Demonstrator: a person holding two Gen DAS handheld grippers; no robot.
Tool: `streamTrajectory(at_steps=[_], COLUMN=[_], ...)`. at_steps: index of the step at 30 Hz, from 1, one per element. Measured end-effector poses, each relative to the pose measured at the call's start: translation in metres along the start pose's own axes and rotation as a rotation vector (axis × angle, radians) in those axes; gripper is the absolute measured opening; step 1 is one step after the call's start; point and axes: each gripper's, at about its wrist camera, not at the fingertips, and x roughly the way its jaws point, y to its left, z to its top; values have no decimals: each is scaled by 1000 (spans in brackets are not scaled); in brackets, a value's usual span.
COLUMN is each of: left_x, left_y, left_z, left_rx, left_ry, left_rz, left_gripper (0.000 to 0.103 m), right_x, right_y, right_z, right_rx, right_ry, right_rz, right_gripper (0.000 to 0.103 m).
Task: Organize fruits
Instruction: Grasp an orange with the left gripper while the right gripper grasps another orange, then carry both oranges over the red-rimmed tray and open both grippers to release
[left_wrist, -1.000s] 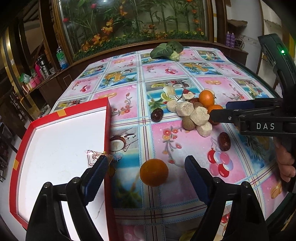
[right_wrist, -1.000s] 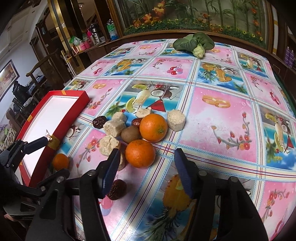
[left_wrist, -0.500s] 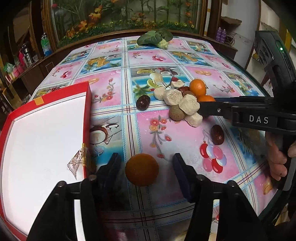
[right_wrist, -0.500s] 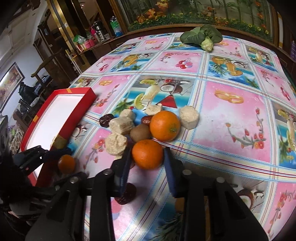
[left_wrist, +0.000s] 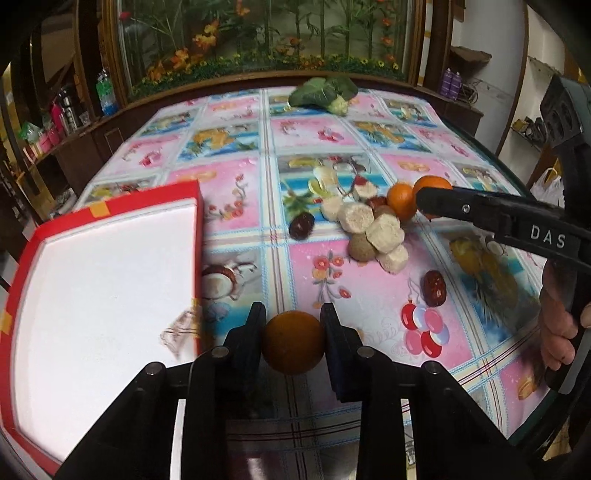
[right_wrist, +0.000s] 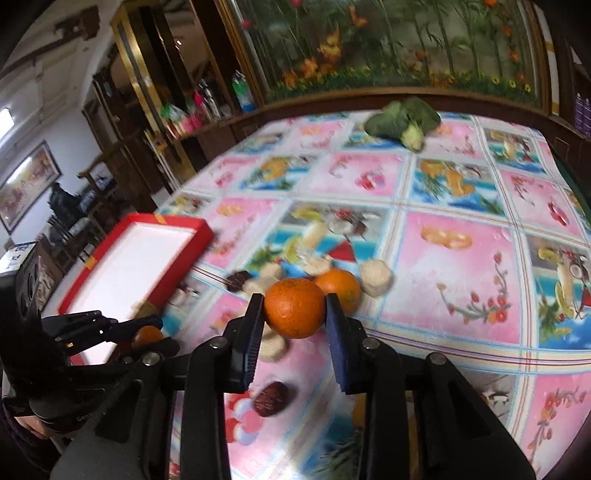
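In the left wrist view my left gripper (left_wrist: 293, 325) is shut on an orange (left_wrist: 293, 341), low over the tablecloth just right of the red tray (left_wrist: 197, 221). My right gripper (right_wrist: 295, 310) is shut on another orange (right_wrist: 293, 308), lifted above the fruit pile. A third orange (right_wrist: 341, 288) rests behind it, beside pale cake-like chunks (left_wrist: 382, 232), a kiwi (left_wrist: 360, 245) and dark dates (left_wrist: 434, 288). The right gripper's arm (left_wrist: 517, 221) reaches in from the right, and the left gripper with its orange (right_wrist: 146, 336) appears at lower left in the right wrist view.
The red tray with a white inside (right_wrist: 129, 266) lies at the table's left edge. A leafy green vegetable (left_wrist: 323, 94) sits at the far side. A loose date (right_wrist: 271, 398) lies under my right gripper. Shelves with bottles (right_wrist: 240, 92) and a plant display line the back.
Both grippers have closed, each on an orange. The right gripper's orange has risen off the pile. The left gripper closed in on its orange beside the tray.
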Motion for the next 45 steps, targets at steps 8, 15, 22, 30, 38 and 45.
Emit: streamTrajectory(at_steps=[8, 15, 22, 30, 38, 45], left_x=[-58, -71, -60, -36, -26, -38], left_y=[36, 89, 129, 149, 148, 141], left_z=[7, -9, -36, -54, -59, -62], left_rx=[-81, -203, -289, -338, -335, -364], left_ry=[-167, -170, -117, -46, 1, -12], left_rz=[181, 289, 337, 337, 381, 432], left_gripper=[30, 30, 30, 30, 35, 67], right_x=[22, 56, 86, 102, 107, 82], right_y=[62, 137, 193, 204, 203, 189], right_z=[3, 2, -9, -21, -23, -12], right_rx=[-23, -68, -150, -207, -239, -208], right_ry=[-1, 49, 120, 186, 220, 134], right_rz=[107, 199, 214, 183, 182, 228], right_gripper=[35, 35, 35, 35, 37, 57])
